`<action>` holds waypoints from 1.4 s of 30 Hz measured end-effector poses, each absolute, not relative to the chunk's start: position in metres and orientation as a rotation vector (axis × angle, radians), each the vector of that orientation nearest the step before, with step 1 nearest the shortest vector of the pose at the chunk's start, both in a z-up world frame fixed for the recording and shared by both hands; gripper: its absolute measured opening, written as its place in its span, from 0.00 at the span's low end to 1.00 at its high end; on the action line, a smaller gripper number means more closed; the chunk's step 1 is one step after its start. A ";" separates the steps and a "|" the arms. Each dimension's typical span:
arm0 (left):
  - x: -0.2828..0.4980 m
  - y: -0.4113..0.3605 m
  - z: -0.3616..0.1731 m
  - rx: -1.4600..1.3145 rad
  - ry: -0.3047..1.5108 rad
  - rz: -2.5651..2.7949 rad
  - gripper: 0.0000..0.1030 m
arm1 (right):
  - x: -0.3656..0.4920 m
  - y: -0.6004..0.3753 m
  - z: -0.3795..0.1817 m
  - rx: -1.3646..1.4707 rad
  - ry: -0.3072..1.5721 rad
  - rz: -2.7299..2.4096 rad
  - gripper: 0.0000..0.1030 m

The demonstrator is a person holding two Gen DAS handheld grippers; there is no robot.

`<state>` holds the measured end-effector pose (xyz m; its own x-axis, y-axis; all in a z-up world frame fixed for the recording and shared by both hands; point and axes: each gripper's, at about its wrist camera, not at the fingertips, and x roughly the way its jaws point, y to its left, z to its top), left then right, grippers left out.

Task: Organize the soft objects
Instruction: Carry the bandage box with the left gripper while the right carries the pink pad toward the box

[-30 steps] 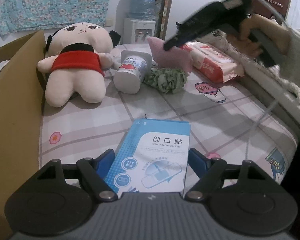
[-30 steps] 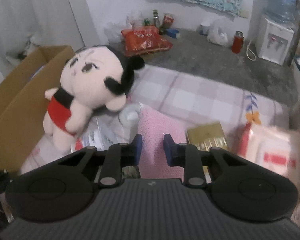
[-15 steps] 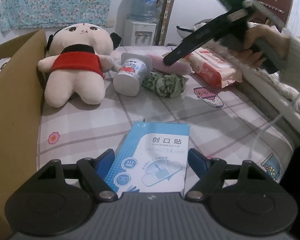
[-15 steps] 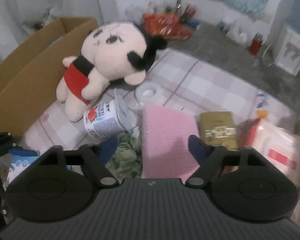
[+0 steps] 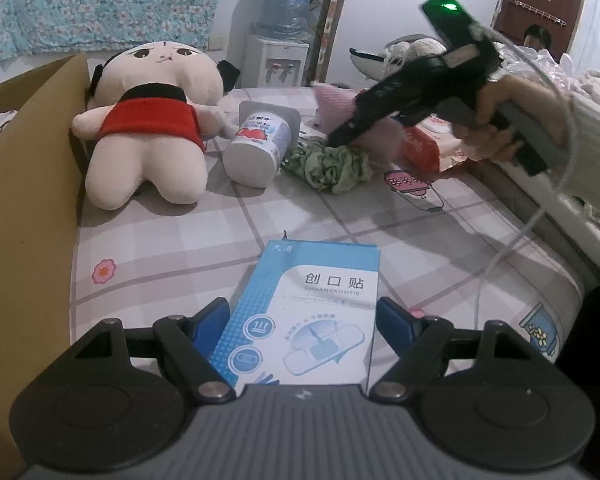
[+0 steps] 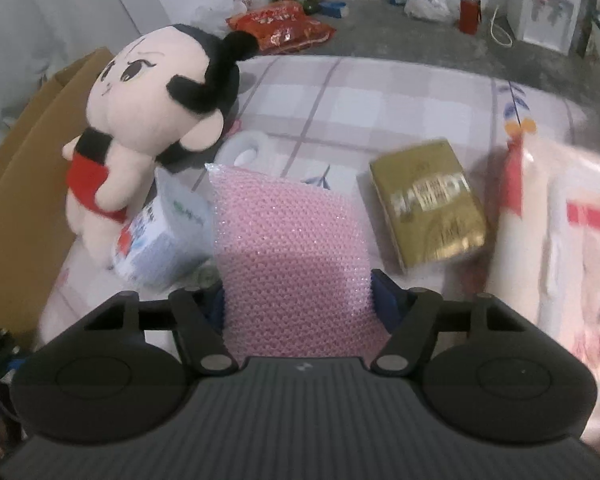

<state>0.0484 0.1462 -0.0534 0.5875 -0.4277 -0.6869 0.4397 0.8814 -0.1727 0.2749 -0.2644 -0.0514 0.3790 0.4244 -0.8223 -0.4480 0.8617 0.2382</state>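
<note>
Jaws on my right gripper (image 6: 298, 300) are closing again around the pink bubble-wrap pouch (image 6: 288, 236), which a second ago was pinched upright and lifted and is now lying on the checked bedsheet (image 6: 380, 100) between the blue pads without being clearly squeezed, so I am judging this a regrip, not a finished placement. Beside it the plush doll (image 6: 148, 120), the green scrunchie (image 5: 328, 162) and the cardboard box (image 5: 28, 200) are waiting, while my left gripper (image 5: 300, 322) is hanging wide and unmoved over the plaster box (image 5: 312, 304), gripping nothing.
</note>
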 end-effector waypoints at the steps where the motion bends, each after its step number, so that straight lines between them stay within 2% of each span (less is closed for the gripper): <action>1: 0.048 0.146 -0.053 0.017 0.794 -0.504 0.79 | 0.269 -0.270 -0.049 -0.022 1.039 0.547 0.65; 12: 0.048 0.146 -0.054 0.037 0.789 -0.478 0.78 | 0.194 -0.315 0.015 0.052 0.902 0.544 0.65; 24: 0.043 0.138 -0.055 0.076 0.770 -0.457 0.78 | 0.142 -0.313 -0.045 0.096 1.022 0.522 0.65; 34: 0.041 0.132 -0.054 0.110 0.747 -0.456 0.76 | 0.126 -0.311 -0.051 0.106 1.019 0.488 0.65; 38: 0.038 0.138 -0.046 0.019 0.749 -0.471 0.76 | 0.121 -0.323 -0.040 0.188 1.014 0.499 0.65; 42: 0.043 0.153 -0.053 -0.176 0.842 -0.500 0.75 | 0.111 -0.341 -0.030 0.318 0.992 0.501 0.65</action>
